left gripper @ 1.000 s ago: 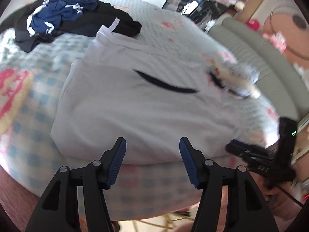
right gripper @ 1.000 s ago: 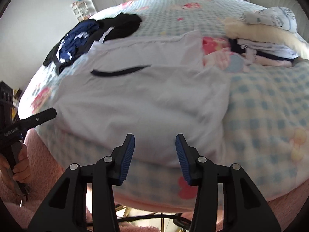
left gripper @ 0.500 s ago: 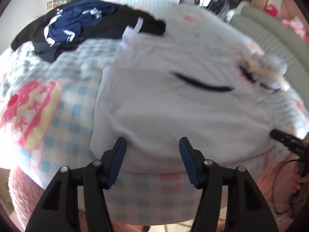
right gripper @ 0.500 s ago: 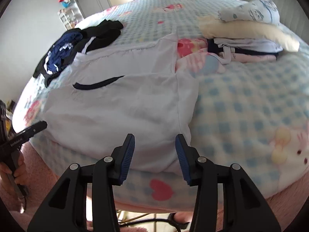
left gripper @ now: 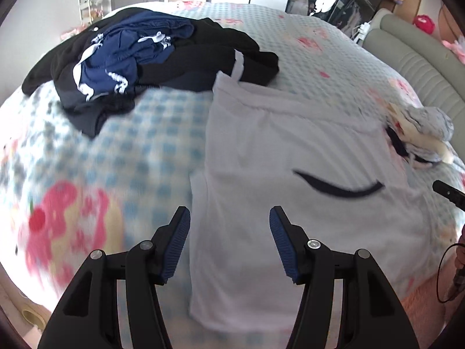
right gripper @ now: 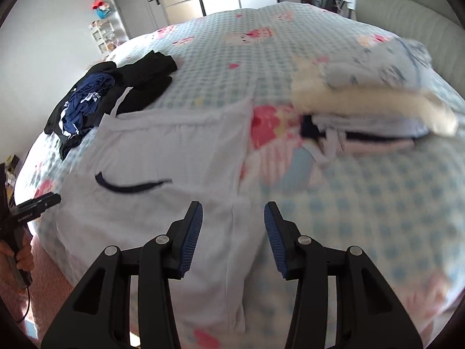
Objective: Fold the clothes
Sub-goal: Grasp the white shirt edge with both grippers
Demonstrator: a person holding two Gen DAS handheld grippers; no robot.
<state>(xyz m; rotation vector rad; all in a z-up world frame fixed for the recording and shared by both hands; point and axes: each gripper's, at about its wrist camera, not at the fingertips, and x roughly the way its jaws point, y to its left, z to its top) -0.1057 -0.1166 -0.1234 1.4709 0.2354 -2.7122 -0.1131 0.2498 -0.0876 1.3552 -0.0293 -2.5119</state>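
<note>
A white garment (left gripper: 284,151) with a dark curved stripe lies flat on the checked bedspread (left gripper: 151,145), its near end hanging over the bed's front edge. My left gripper (left gripper: 229,241) stands open over the garment's left edge, with nothing between its blue pads. In the right wrist view the same white garment (right gripper: 174,157) fills the left half. My right gripper (right gripper: 232,235) is open above its right edge, and nothing is held there either. Each view shows the other gripper's black tip at its outer margin.
A heap of black and navy clothes (left gripper: 139,55) lies at the far left of the bed. A stack of folded clothes (right gripper: 372,107) sits at the right, beside the garment. A padded grey headboard (left gripper: 412,67) rises behind. A hand (right gripper: 17,256) grips the left tool.
Both grippers have moved apart: the left one went left to the garment's left edge, the right one went right to its right edge. Their jaws kept the same width.
</note>
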